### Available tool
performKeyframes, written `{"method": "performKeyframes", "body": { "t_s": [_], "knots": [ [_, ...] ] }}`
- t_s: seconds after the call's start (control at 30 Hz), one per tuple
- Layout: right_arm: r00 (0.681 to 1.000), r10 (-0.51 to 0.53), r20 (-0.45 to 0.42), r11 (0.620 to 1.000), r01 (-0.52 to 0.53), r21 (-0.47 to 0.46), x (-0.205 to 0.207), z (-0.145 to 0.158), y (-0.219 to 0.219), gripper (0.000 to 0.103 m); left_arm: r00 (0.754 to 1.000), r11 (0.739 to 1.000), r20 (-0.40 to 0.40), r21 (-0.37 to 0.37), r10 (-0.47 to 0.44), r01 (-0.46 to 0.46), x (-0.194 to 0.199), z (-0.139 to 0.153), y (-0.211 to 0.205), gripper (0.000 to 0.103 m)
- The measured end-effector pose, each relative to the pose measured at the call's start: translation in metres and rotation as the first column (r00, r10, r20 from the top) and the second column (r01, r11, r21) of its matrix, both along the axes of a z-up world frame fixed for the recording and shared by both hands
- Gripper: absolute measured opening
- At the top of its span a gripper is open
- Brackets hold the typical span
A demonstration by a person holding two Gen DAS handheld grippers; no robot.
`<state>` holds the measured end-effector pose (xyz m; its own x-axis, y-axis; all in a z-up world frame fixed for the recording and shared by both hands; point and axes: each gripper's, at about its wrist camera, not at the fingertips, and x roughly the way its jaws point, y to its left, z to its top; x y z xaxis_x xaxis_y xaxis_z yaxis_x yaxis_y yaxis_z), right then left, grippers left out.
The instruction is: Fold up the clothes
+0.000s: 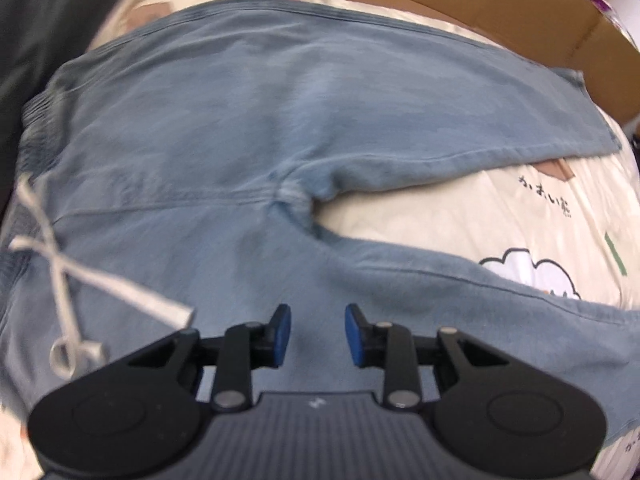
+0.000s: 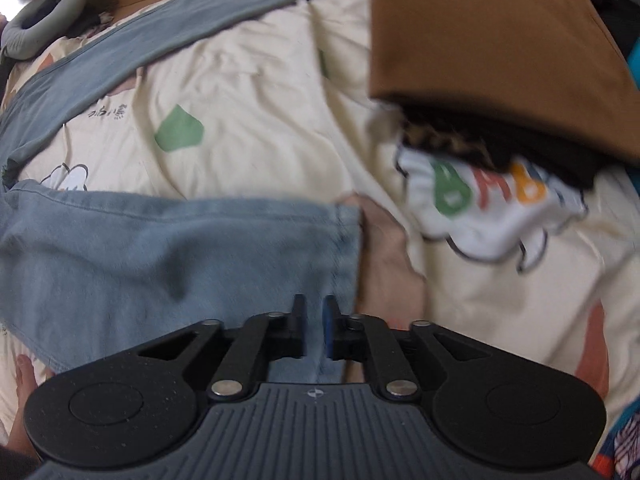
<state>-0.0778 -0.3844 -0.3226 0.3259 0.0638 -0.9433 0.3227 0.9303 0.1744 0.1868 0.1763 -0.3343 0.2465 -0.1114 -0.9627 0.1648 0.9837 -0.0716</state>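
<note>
Light blue trousers (image 1: 240, 128) lie spread flat on a cream printed bedsheet (image 1: 500, 208), legs parted in a V. A white drawstring (image 1: 68, 276) trails from the waistband at the left. My left gripper (image 1: 318, 334) is open and empty, just above the near leg close to the crotch. In the right wrist view the near leg (image 2: 180, 256) ends in a hem (image 2: 348, 248), and the far leg (image 2: 160, 40) runs to the top. My right gripper (image 2: 314, 330) hovers over the hem corner, jaws nearly closed with a narrow gap, holding nothing I can see.
A brown cardboard box (image 2: 500, 40) sits at the right on the bedsheet (image 2: 260, 100), over a white printed garment (image 2: 488, 200) and dark clothes. More cardboard (image 1: 500, 8) lies beyond the trousers. A grey curved cushion (image 2: 44, 20) is at the far left.
</note>
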Motion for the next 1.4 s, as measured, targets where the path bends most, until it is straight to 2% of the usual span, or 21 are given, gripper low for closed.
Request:
{"method": "performKeyframes", "body": {
  "t_s": [0.07,0.33,0.43,0.57,0.8,0.9,1.0,1.23,1.4],
  "knots": [
    [1.0,0.0,0.002,1.0,0.0,0.029,-0.011,-0.001,-0.002,0.038,0.999,0.999,0.004,0.01,0.033,-0.033,-0.009,0.013,0.009,0.031],
    [1.0,0.009,-0.016,0.991,-0.007,0.135,-0.049,-0.023,0.001,0.038,0.984,0.982,0.018,0.062,0.177,-0.178,-0.053,0.072,0.06,0.031],
    [1.0,-0.002,-0.02,0.985,0.006,0.172,-0.063,-0.035,0.0,0.038,0.966,0.965,0.022,0.056,0.257,-0.257,-0.071,0.095,0.082,0.033],
    [0.999,-0.028,-0.026,0.978,0.032,0.204,-0.078,-0.046,-0.005,0.038,0.928,0.928,0.019,0.014,0.372,-0.372,-0.094,0.127,0.105,0.034],
    [0.994,-0.101,-0.034,0.946,0.107,0.305,-0.098,-0.058,-0.015,0.041,0.889,0.888,0.017,0.025,0.458,-0.459,-0.118,0.156,0.119,0.036],
    [0.988,-0.152,-0.033,0.919,0.154,0.362,-0.109,-0.063,-0.019,0.041,0.88,0.88,0.03,0.02,0.474,-0.474,-0.123,0.163,0.122,0.04],
    [0.981,-0.194,-0.031,0.886,0.189,0.424,-0.116,-0.07,-0.021,0.041,0.871,0.872,0.042,0.015,0.489,-0.49,-0.127,0.171,0.126,0.04],
    [0.936,-0.346,-0.066,0.753,0.319,0.575,-0.125,-0.084,-0.026,0.04,0.856,0.857,0.049,-0.027,0.515,-0.514,-0.141,0.168,0.136,0.042],
    [0.926,-0.376,-0.022,0.701,0.3,0.647,-0.129,-0.073,-0.024,0.04,0.843,0.844,0.044,-0.047,0.537,-0.535,-0.153,0.159,0.149,0.042]
  ]
}}
